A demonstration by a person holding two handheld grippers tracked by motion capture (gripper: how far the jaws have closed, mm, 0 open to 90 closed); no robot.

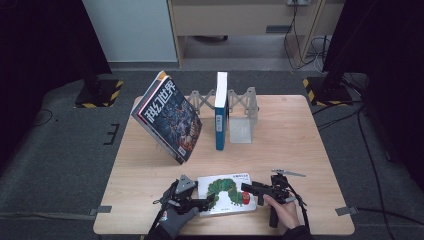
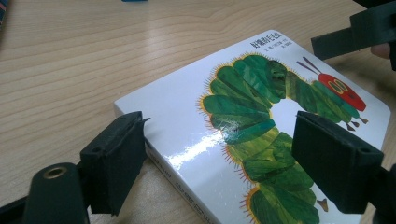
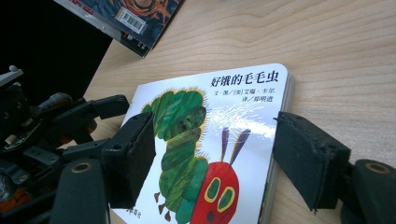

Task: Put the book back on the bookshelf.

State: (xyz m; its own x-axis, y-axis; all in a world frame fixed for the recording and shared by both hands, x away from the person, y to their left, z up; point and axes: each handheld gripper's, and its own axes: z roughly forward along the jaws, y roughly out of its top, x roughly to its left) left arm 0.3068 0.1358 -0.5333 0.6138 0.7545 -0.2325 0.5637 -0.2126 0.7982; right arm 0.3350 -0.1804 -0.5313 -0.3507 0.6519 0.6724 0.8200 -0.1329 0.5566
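Two handheld grippers meet over a white caterpillar board book (image 1: 227, 194) that lies flat on the wooden table (image 1: 300, 145), close to its near edge. The left gripper (image 1: 206, 203) comes in at the book's left end; in the left gripper view its jaws stand apart, one beside the book's corner and the other above the cover, neither pressing on it. The right gripper (image 1: 247, 188) reaches the book's right end, and in the right gripper view its jaws also stand apart, straddling the caterpillar's red head without pinching the book. Farther back a large illustrated magazine (image 1: 167, 116) leans tilted, and a blue-and-white book (image 1: 220, 111) stands upright against a grey expanding book rack (image 1: 240, 112).
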